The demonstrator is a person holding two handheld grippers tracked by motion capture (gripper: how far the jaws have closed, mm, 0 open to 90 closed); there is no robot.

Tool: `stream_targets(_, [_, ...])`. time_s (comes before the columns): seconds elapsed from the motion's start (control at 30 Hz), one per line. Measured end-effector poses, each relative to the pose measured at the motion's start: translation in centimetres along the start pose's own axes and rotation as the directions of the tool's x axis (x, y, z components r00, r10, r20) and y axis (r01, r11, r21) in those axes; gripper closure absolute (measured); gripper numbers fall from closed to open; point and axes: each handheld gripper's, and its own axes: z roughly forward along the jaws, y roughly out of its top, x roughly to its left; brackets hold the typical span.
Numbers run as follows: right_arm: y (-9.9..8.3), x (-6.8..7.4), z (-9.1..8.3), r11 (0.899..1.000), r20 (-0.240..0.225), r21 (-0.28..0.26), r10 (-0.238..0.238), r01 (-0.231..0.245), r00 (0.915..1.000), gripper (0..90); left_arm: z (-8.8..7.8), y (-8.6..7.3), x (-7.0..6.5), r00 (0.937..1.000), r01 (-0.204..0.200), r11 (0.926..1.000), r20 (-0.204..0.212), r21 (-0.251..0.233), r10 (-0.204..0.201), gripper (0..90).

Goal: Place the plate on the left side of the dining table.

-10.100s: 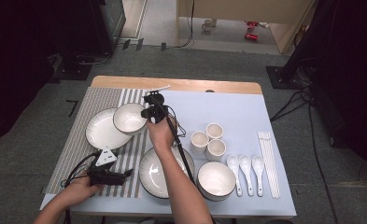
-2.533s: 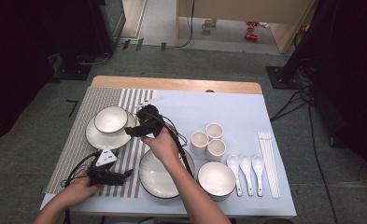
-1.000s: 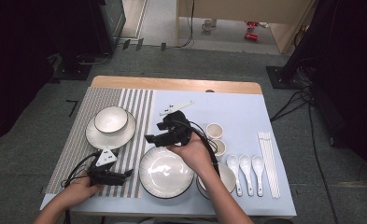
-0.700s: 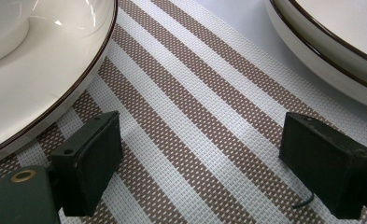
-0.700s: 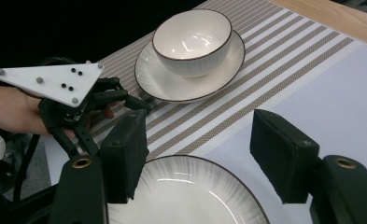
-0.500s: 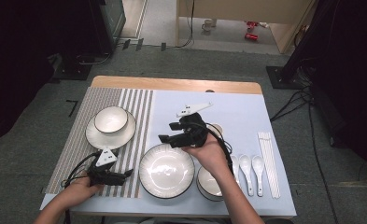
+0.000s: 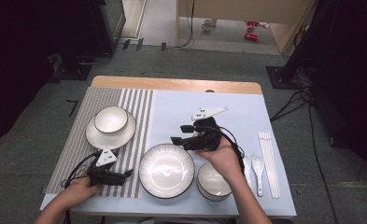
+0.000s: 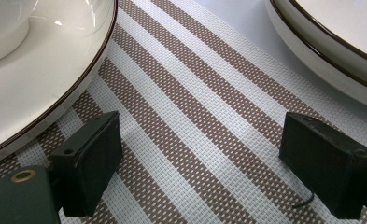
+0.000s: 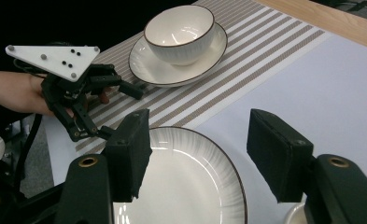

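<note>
Low at the left of the high view, my left gripper rests on the striped mat with its 2 jaws apart and empty, so a small push could bump the big plate beside it. In the middle, my right gripper hangs over that plate's top edge. Its jaws are apart and empty, though they have just been closing a bit, and if I dip too fast, 1 jaw could knock the plate or the bowl at its right.
</note>
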Motion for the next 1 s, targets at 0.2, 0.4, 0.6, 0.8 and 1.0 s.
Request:
stream_targets(0.2, [-0.7, -0.5, -1.0, 1.0, -0.015, -0.008, 0.0, 0.0, 0.9999, 42.3, 0.0, 0.0, 0.0, 1.0, 0.002, 1.0, 0.001, 0.0, -0.002, 13.1])
stream_targets(0.4, [-1.6, -1.1, -1.8, 1.0, -0.01, -0.003, 0.012, -0.012, 0.9999, 46.1, 0.0, 0.0, 0.0, 1.0, 0.0, 1.0, 0.0, -0.001, 0.0, 13.0])
stream_targets(0.6, [-2.7, -1.8, -2.7, 0.999, -0.017, -0.015, 0.034, -0.034, 0.9993, 47.8, 0.0, 0.0, 0.0, 1.0, 0.0, 1.0, -0.001, -0.001, 0.0, 13.1])
stream_targets(0.8, [-3.5, -2.4, -3.2, 0.999, -0.003, 0.006, 0.037, -0.037, 0.9993, 47.3, 0.0, 0.0, 0.0, 1.0, 0.001, 1.0, 0.0, -0.001, -0.001, 13.0])
stream_targets(1.0, [-4.6, -2.8, -3.9, 1.0, 0.024, 0.007, 0.028, -0.028, 0.9993, 47.9, 0.0, 0.0, 0.0, 1.0, 0.002, 1.0, 0.001, -0.002, -0.002, 13.1])
